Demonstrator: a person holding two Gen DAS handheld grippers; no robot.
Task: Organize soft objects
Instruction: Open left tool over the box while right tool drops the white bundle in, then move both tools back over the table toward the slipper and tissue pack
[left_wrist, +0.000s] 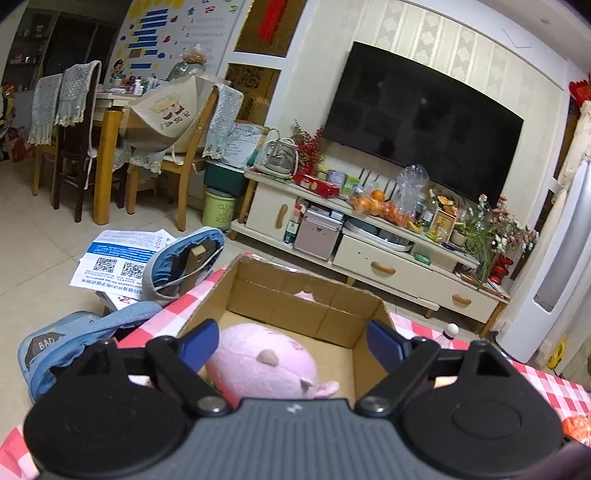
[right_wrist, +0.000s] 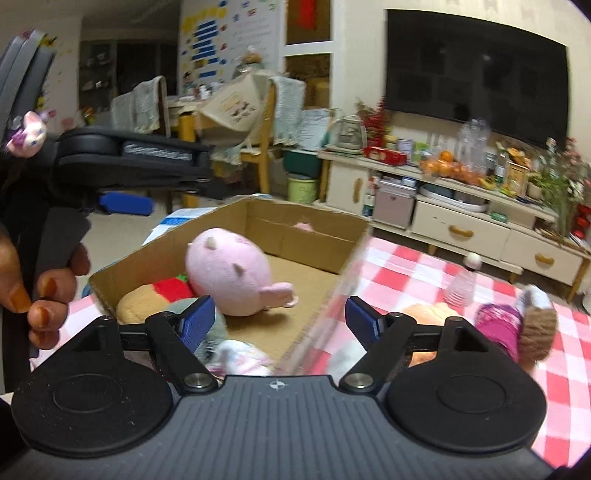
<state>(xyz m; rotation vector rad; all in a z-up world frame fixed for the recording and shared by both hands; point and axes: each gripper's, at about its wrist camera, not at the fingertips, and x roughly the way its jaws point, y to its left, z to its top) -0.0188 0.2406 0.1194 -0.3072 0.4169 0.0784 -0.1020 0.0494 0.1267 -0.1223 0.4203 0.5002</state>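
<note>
Inside the cardboard box (right_wrist: 258, 236) on the checked bench (right_wrist: 424, 266), the pink pig plush (right_wrist: 232, 271) lies on its side beside a tan and red plush (right_wrist: 155, 295), with a small pink toy (right_wrist: 303, 226) at the far wall. The left tool (left_wrist: 291, 345) stands wide with nothing pressed between its blue pads (left_wrist: 197, 341); the pig sits just ahead of it, apart from both. The right tool (right_wrist: 280, 317) is also wide and holds nothing, and it straddles the box's near right wall, which looks blurred. A white and pink soft toy (right_wrist: 240, 356) lies low between its arms. Outside the box, a tan plush (right_wrist: 424, 314) and a doll in magenta (right_wrist: 517, 325) wait on the cloth near a clear plastic bottle (right_wrist: 461, 284).

The main risk is the light box: either tool catching its wall could shove or tip it. Reaching for the doll could knock the bottle over. A shallow pinch on soft fabric could slip.
</note>
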